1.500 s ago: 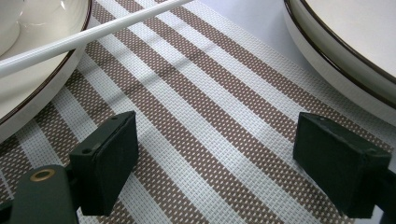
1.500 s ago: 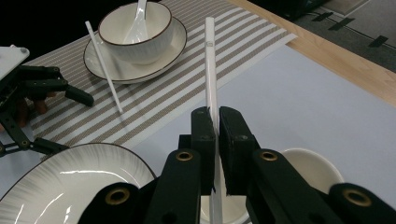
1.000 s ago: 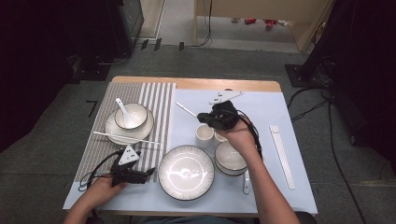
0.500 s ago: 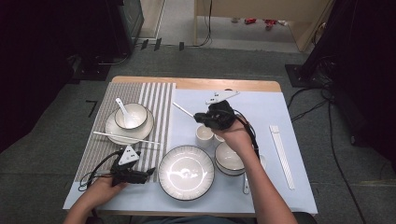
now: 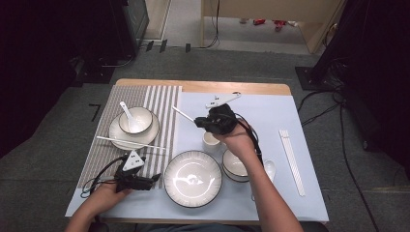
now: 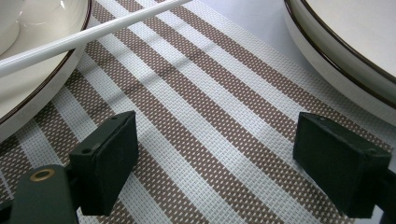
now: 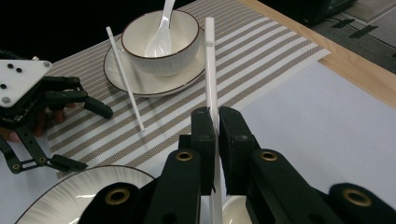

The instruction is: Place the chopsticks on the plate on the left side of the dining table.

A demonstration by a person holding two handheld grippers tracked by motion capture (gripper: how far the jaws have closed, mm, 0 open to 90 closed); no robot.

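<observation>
My right gripper [image 5: 200,122] hovers above the blue mat, shut on a white chopstick [image 5: 183,113] that sticks out up and to the left; in the right gripper view the chopstick [image 7: 209,65] runs straight out between the closed jaws [image 7: 213,119]. A second white chopstick [image 5: 130,142] lies across the saucer [image 5: 116,135] and onto the striped mat. My left gripper [image 5: 153,180] rests low on the striped mat [image 6: 201,107], open with nothing between its pads [image 6: 107,163], between the saucer and the large plate [image 5: 192,178].
A bowl [image 5: 136,120] holding a white spoon sits on the saucer. A small cup [image 5: 210,139] and another bowl [image 5: 236,165] stand under my right forearm, with a spoon [image 5: 269,168] beside them. A long white chopstick sleeve [image 5: 292,162] lies at the right.
My right gripper has drifted slightly to the left with the chopstick still clamped. The left gripper has stayed where it was.
</observation>
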